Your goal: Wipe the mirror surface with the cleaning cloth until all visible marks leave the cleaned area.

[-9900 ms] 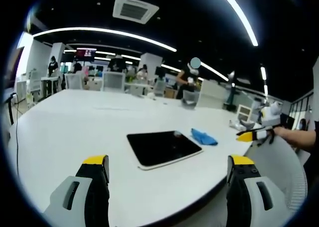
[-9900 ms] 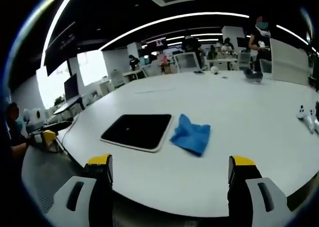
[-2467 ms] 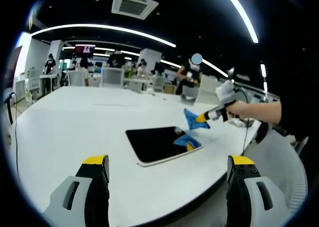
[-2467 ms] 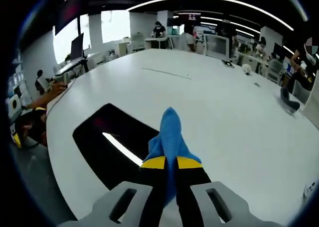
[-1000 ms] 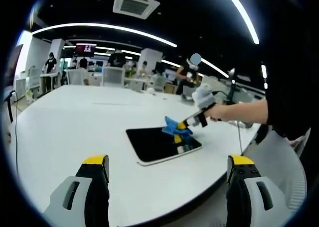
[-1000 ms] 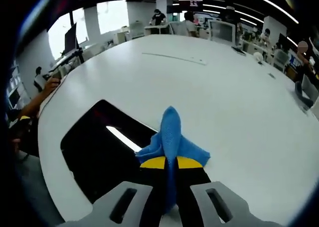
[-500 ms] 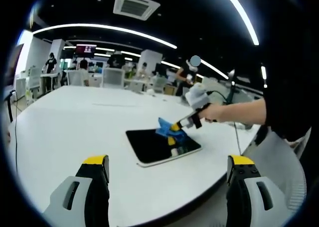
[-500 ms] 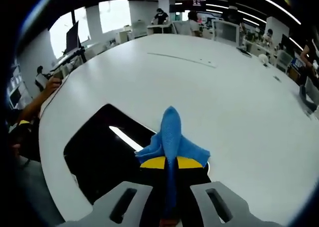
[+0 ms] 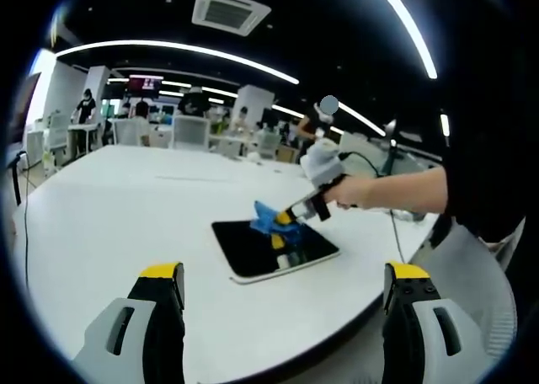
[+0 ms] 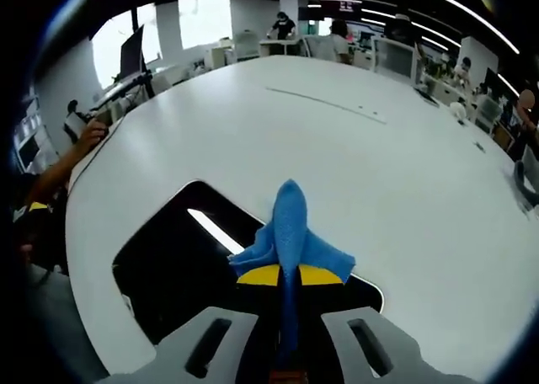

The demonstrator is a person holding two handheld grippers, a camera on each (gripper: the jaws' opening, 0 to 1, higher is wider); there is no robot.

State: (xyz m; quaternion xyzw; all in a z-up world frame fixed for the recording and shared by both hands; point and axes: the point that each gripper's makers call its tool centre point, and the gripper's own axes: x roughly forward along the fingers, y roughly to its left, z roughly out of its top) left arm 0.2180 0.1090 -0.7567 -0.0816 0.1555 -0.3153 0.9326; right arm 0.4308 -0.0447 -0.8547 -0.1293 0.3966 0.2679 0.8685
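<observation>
You've got one mirror (image 9: 274,247) lying flat on the big white table (image 9: 109,207), near its front edge, and one blue cloth (image 10: 290,228). Your right gripper (image 10: 289,275) has its two jaws squeezed together on that cloth, and the cloth sits over the mirror's dark glass. In the left gripper view you can see it coming in from the right, your hand (image 9: 352,189) behind it, cloth over the far side of the mirror. Your left gripper (image 9: 286,285) hangs back at the near edge, both yellow-tipped jaws spread wide with nothing between them.
</observation>
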